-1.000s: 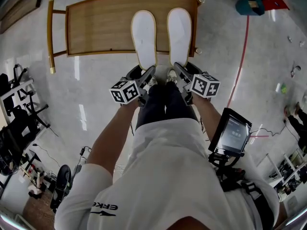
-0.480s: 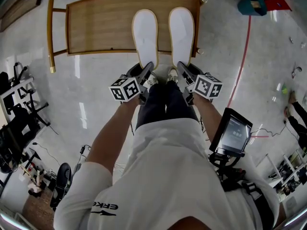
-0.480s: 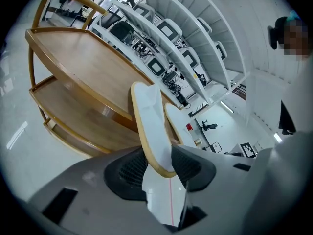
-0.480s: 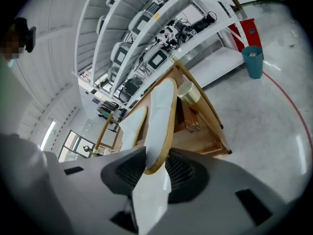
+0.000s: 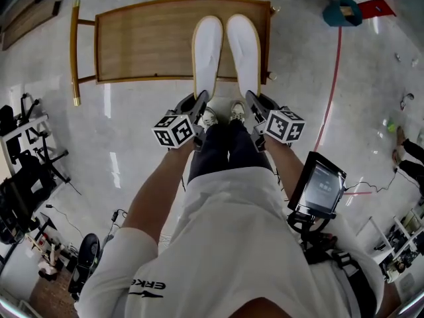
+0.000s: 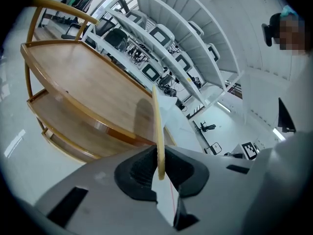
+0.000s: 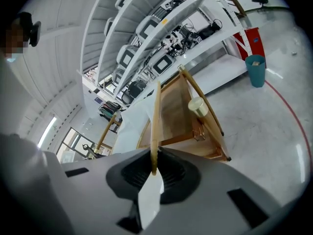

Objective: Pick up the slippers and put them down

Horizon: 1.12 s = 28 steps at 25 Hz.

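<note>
Left gripper (image 5: 201,102): jaws have just been closing and now clamp the heel edge of the left slipper (image 5: 207,50). Right gripper (image 5: 251,102): same, clamped on the right slipper (image 5: 244,48). Two slippers, side by side, over one wooden trolley (image 5: 142,45).

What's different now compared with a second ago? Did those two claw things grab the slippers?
Yes. Both sets of jaws have just been closing: the left gripper now pinches the heel edge of the left slipper, and the right gripper that of the right slipper. Both slippers look tilted up and closer together than before. The wooden table stayed put.
</note>
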{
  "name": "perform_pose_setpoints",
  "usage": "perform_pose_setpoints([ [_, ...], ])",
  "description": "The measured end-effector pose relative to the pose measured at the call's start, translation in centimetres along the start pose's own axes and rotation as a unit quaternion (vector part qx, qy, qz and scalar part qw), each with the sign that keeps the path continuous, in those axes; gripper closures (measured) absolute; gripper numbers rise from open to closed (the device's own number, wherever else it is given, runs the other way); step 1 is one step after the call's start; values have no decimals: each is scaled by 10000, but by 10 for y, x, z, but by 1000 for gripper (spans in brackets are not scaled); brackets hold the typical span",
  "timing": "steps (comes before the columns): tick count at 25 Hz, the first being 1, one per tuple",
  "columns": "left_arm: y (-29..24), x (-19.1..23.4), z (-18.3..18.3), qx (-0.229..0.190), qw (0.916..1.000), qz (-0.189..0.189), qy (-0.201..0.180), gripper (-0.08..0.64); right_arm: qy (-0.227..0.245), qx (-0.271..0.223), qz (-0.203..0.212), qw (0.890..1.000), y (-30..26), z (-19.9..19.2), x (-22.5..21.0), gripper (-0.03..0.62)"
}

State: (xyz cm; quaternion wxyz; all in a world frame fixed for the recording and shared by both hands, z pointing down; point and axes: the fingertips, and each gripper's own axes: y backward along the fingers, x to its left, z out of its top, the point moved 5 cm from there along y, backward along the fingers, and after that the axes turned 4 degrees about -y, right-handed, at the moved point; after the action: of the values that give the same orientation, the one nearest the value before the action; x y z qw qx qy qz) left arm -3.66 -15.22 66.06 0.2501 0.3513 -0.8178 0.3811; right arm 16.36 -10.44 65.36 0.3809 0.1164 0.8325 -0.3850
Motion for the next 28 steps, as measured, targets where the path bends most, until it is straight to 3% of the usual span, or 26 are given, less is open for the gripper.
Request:
perform_pose_setpoints([
  [6,2,0,10,-291,9995,-90,18,528,206,-135,95,9997,1,5,4,560],
  [15,23,-16,37,-1001,9945,-320,38,528,500,-674,686,9941,14,26,38,560],
  [28,91,-79,107,-1925,9776,-816,-250,528,938,-1546,1269,9753,78,78,143,560],
])
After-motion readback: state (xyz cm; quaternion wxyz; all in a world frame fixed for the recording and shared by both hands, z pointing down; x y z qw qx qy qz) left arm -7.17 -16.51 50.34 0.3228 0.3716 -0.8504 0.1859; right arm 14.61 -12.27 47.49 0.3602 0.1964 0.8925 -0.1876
